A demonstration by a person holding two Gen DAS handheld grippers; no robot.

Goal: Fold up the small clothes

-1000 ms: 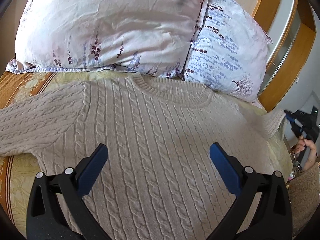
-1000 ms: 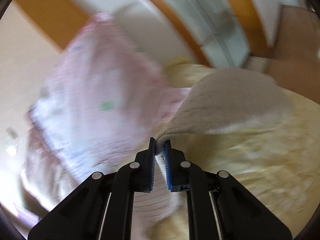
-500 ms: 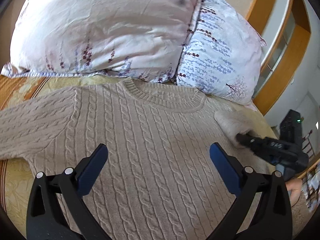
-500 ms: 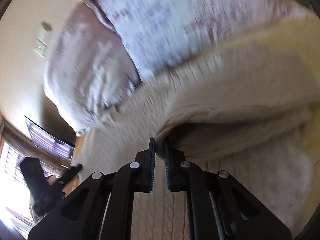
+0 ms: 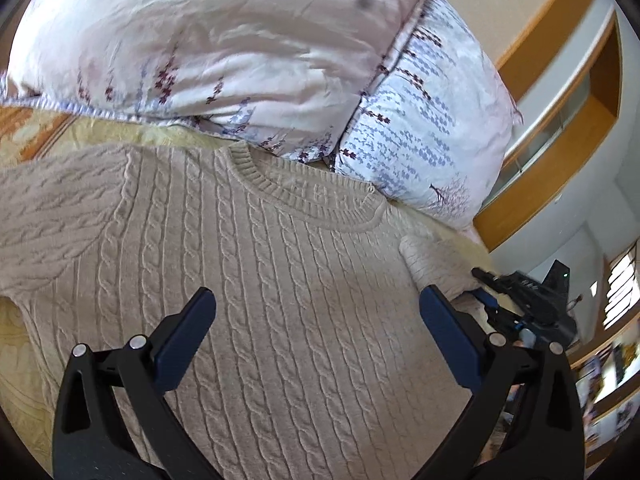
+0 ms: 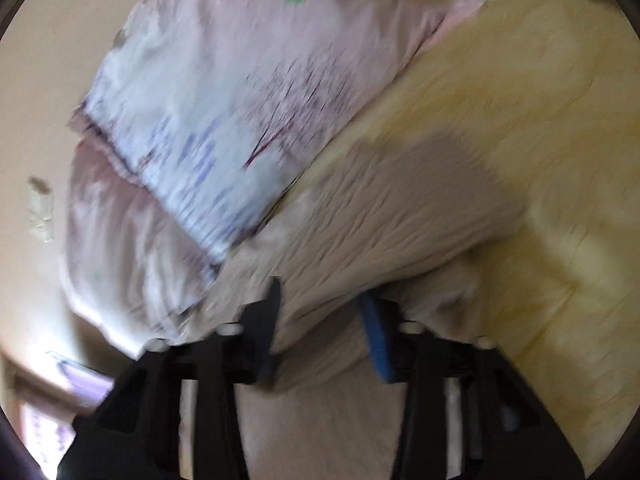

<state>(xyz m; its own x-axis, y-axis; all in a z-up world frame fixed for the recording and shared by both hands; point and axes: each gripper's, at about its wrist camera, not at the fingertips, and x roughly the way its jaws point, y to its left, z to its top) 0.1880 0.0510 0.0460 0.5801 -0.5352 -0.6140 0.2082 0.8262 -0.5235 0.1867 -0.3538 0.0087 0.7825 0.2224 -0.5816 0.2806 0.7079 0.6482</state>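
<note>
Bedspread is carrying the sweater flat below the pillows, the left gripper is hovering wide open, and the right gripper, parted around the folded-in sleeve, is risking letting it spring back.

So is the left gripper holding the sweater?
No, the left gripper hangs wide open above the sweater, with nothing between its fingers.

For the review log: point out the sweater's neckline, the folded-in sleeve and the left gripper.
sweater neckline point(image 5: 312, 196), left wrist view, on the ribbed collar band.
folded-in sleeve point(image 5: 432, 260), left wrist view, on the knit near its cuff end.
left gripper point(image 5: 316, 332), left wrist view, midway between its open fingertips.
</note>
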